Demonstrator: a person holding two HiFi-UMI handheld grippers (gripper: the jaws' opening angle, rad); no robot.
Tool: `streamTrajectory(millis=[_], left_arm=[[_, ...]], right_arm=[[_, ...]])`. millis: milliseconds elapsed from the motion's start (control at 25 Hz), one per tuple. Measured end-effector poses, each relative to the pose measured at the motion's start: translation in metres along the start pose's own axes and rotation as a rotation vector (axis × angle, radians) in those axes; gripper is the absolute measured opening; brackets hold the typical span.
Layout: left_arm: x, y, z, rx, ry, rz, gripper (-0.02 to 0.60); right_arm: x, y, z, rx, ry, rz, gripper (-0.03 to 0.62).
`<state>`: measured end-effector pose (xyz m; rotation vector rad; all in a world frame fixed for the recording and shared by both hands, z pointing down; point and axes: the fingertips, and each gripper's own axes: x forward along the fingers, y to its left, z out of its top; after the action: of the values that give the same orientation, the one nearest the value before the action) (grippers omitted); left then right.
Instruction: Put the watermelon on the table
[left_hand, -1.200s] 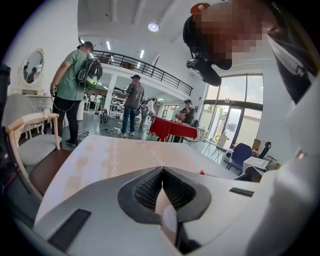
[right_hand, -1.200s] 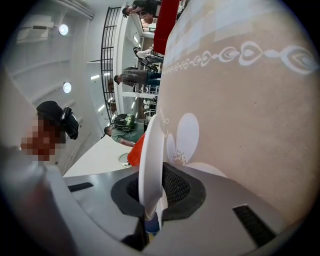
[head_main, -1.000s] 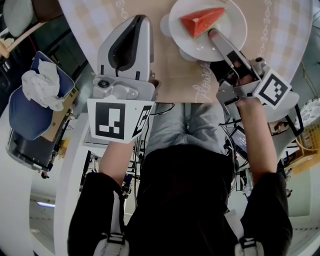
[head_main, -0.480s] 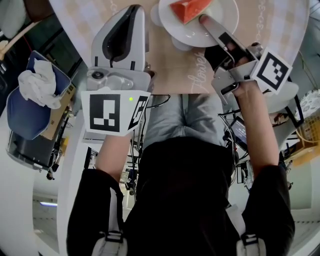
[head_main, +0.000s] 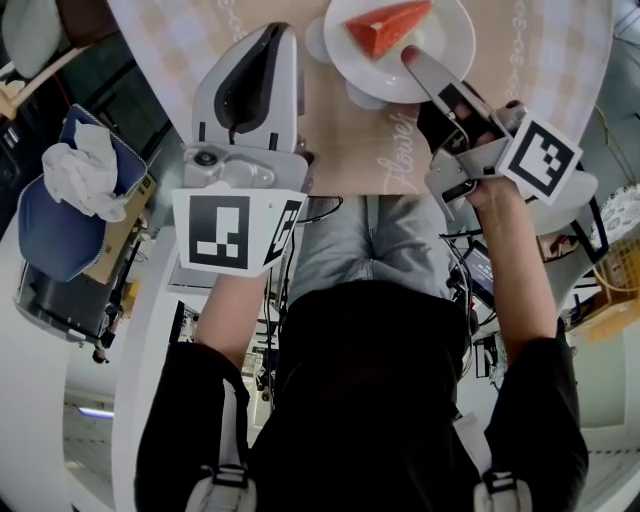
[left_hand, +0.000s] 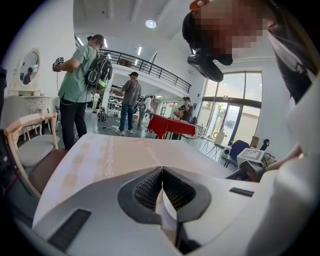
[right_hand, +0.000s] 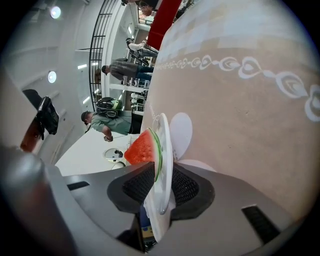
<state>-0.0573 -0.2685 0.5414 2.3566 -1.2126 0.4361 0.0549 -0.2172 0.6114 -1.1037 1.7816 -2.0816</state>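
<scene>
The table (head_main: 340, 140), under its tan cloth with pale checks and a scrolled border, fills the top of your head view and lies ahead in both gripper views. Off its left edge sits a blue padded thing (head_main: 50, 220) with a crumpled white cloth (head_main: 85, 170) on top; I cannot tell what the blue thing is.

Your left gripper (head_main: 272, 32) hangs over the near edge of the table. In its own view its jaws (left_hand: 161, 175) are pressed together tip to tip, with nothing between them.

Your right gripper (head_main: 412, 58) reaches in from the right, and its jaws (right_hand: 161, 186) are clamped on the near rim of the white plate (head_main: 455, 50), one ribbed pad on each face of the rim.

The plate (right_hand: 165, 150) is over the tabletop; whether it rests on the cloth or is held just above it I cannot tell. It holds one thing, the watermelon (head_main: 385, 28): a red wedge lying towards the plate's far side. In the right gripper view, the watermelon (right_hand: 142, 148) shows its green rind against the plate.
</scene>
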Motion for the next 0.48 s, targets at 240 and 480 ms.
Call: streamTrajectory(millis=[240, 480], left_arm=[[-0.005, -0.004, 0.007, 0.013, -0.007, -0.003, 0.012], [-0.009, -0.008, 0.018, 0.025, -0.019, -0.015, 0.012]], right_arm=[[-0.008, 0.001, -0.012, -0.103, 0.034, -0.059, 0.103], [-0.026, -0.011, -0.014, -0.068, 0.025, -0.100, 0.103]])
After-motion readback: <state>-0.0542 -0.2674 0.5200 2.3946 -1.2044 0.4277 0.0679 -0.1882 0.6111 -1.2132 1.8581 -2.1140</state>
